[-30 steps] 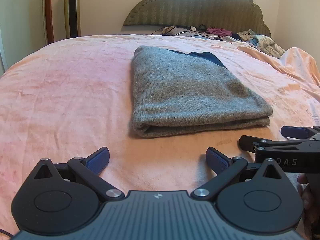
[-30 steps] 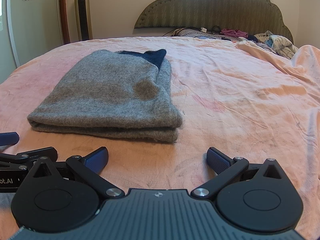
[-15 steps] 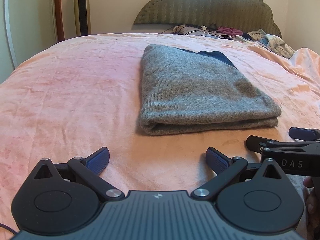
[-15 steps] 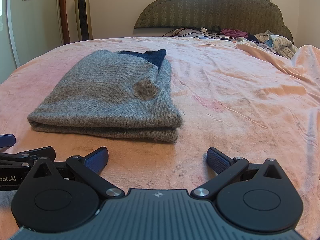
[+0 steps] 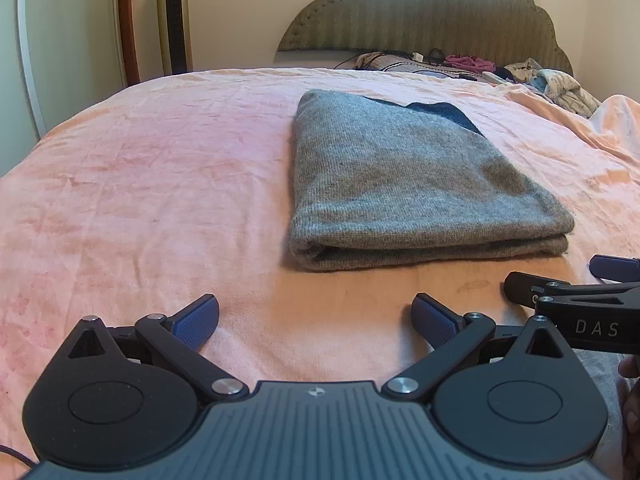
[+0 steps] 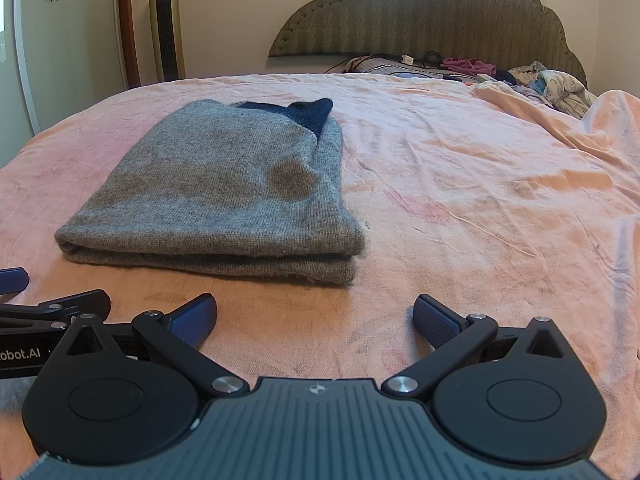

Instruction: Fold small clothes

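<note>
grey knit: one folded garment (image 5: 404, 184) on one bed (image 5: 140, 184); two grippers, left gripper (image 5: 316, 322) and right gripper (image 6: 316, 320), both spread, empty.

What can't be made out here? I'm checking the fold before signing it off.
- Grey sweater: inner layers and underside, hidden by its own top layer in both views.
- Dark blue part: mostly tucked under the grey; collar or sleeve, unclear.
- Clothes pile by the headboard: too small to identify.
- Right gripper: cut off by the left view's edge.

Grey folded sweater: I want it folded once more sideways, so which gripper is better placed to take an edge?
Probably the right gripper: the grey sweater's open edge lies just ahead.
</note>
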{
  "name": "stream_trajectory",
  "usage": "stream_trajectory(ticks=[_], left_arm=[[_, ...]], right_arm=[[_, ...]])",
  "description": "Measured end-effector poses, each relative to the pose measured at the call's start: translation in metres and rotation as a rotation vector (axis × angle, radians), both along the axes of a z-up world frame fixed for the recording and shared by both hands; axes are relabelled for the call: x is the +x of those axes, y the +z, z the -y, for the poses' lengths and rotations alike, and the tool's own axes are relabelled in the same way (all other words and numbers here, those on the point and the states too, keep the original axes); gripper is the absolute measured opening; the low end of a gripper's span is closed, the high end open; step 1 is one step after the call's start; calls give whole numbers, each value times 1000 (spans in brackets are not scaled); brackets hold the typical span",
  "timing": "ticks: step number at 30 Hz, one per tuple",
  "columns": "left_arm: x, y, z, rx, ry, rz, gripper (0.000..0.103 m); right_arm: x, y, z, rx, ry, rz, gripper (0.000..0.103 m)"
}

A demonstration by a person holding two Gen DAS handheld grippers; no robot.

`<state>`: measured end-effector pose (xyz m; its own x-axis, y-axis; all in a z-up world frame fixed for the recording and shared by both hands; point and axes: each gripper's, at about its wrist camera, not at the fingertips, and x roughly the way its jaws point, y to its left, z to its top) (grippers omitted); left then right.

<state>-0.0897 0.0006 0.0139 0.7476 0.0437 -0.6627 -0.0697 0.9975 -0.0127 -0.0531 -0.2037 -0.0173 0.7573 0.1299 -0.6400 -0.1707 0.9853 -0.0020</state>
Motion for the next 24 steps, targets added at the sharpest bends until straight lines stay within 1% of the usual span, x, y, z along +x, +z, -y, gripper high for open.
stream_trajectory(ticks=[19, 20, 21, 22, 24], left_arm=[[-1, 1, 0, -3, -8, -1, 103], [-2, 3, -2, -6, -14, -4, 103], [-3, 5, -5, -23, -17, -5, 103], [-4, 9, -10, -57, -22, 1, 103], [0, 15, -28, -184, -40, 7, 103]], right_arm=[[-1, 0, 1, 5, 2, 1, 103], [-1, 2, 3, 20, 6, -1, 103], [-1, 5, 8, 56, 16, -10, 103], [0, 10, 16, 115, 33, -27, 103], [9, 23, 37, 277, 67, -69, 103]])
